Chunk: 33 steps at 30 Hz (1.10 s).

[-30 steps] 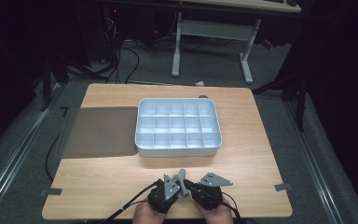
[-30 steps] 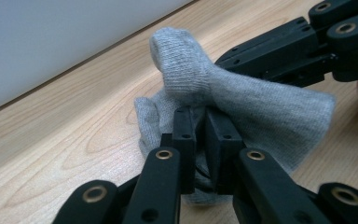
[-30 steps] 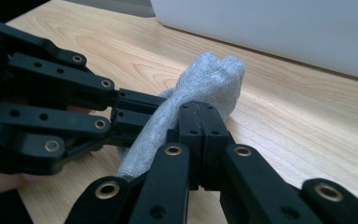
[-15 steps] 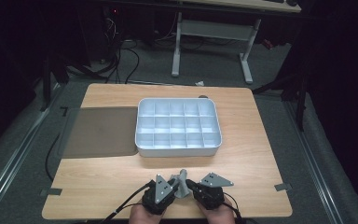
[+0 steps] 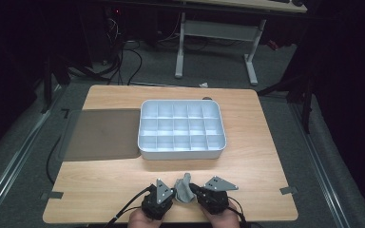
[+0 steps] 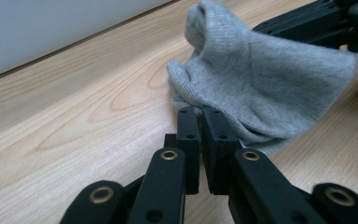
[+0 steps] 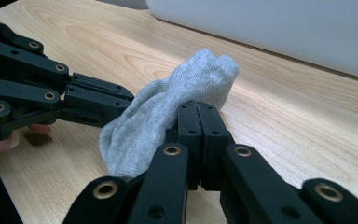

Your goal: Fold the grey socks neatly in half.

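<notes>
Grey sock (image 5: 184, 187): near edge of wooden table (image 5: 266, 161), bunched, between both grippers. Left gripper (image 6: 201, 112): jaws closed, pinching sock's edge. Right gripper (image 7: 198, 108): jaws closed on sock's other side. White compartment tray (image 5: 181, 129): table centre, farther off. Dark mat (image 5: 102, 134): left of tray.

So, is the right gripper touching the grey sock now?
Touching. In the right gripper view the right gripper has its jaws closed on the grey sock, fabric pinched at the tips.

High view: overhead, facing forward-down, far above desk (image 5: 247, 166). Tool views: low, close, facing inward; all share grey sock (image 5: 184, 188) (image 6: 261, 79) (image 7: 168, 107).
</notes>
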Motion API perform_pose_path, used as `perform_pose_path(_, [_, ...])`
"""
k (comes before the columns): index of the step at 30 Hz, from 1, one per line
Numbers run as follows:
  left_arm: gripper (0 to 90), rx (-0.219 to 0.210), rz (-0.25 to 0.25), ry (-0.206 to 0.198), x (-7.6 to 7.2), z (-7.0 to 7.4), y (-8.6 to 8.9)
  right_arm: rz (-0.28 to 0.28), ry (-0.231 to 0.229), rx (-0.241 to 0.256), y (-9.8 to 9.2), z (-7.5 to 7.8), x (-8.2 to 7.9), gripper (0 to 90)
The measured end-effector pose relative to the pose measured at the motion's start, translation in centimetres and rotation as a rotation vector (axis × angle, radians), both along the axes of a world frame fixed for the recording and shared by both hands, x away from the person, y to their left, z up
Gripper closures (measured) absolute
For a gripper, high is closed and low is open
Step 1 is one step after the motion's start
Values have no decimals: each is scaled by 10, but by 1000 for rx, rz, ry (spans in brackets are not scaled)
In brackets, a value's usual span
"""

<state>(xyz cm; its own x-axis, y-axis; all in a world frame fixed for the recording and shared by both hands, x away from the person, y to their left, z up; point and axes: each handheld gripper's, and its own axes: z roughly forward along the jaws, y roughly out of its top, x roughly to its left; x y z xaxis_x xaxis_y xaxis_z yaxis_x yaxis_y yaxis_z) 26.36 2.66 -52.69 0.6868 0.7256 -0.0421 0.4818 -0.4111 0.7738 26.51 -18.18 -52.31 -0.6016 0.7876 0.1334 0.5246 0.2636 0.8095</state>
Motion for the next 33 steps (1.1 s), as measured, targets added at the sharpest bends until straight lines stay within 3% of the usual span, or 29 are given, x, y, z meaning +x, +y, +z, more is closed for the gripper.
perform_pose_path(5, [884, 34, -25, -10, 10, 0, -16, -20, 1, -3, -2, -1, 3, 898])
perform_pose_path(11, [897, 43, -49, 9, 30, 2, -33, -72, -6, 14, -13, -1, 14, 895])
perform_pose_path(16, [895, 43, -62, 11, 28, 0, -39, -62, -42, 32, -15, 5, 7, 898])
perform_pose_path(23, [895, 36, -74, 14, 21, 1, -37, -32, -1, 17, -9, -1, 7, 900])
perform_pose_path(28, [865, -5, -50, 17, 20, 3, -23, -13, 27, 25, -7, -5, 9, 900])
perform_pose_path(33, [899, -68, -69, -30, 9, 16, -23, -5, 30, 25, -4, -5, 9, 900])
